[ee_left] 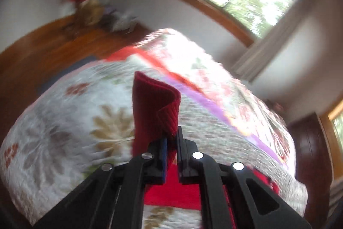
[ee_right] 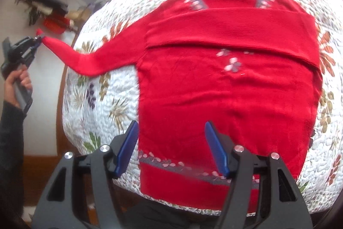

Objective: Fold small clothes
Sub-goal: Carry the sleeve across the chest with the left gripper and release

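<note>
Sweater (ee_right: 227, 87) lies flat on the floral quilt (ee_right: 94, 100); left gripper (ee_left: 171, 141) pinches its sleeve cuff (ee_left: 156, 108), right gripper (ee_right: 171, 143) hovers spread wide at lower centre.

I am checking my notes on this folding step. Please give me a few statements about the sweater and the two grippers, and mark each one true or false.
1. The left gripper is shut on the cuff of a sleeve. True.
2. The right gripper is shut on the hem. False: its jaws stand open above the sweater and hold nothing.
3. One sleeve lies folded across the chest. True.
4. The sweater lies on a bare wooden floor. False: it lies on a flowered quilt.
5. The sweater is blue. False: it is red.
</note>
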`<control>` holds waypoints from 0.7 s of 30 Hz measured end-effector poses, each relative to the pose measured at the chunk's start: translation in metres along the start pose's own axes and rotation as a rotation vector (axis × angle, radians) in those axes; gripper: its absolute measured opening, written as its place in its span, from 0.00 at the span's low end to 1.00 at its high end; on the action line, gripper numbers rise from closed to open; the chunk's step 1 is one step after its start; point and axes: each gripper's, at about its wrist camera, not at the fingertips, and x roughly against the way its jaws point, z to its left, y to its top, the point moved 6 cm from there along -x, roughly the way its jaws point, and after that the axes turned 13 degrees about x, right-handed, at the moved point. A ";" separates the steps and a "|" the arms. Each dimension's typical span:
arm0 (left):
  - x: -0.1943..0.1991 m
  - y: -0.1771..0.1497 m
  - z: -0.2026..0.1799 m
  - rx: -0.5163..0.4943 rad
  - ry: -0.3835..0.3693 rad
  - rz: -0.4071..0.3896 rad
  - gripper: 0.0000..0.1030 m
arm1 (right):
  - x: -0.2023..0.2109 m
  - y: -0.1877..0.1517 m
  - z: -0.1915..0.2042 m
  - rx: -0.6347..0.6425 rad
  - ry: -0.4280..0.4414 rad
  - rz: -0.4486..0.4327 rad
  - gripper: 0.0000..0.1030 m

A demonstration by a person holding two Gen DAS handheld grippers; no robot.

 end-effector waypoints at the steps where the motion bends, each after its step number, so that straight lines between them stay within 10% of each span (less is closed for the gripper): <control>1: -0.006 -0.008 -0.031 -0.049 -0.032 0.013 0.06 | 0.003 0.001 -0.008 -0.017 0.003 -0.007 0.62; 10: -0.082 -0.151 -0.184 -0.321 -0.161 0.230 0.06 | 0.033 -0.007 -0.112 -0.226 0.017 -0.085 0.62; 21: -0.162 -0.373 -0.235 -0.566 -0.118 0.532 0.06 | 0.025 -0.003 -0.207 -0.374 0.098 -0.091 0.65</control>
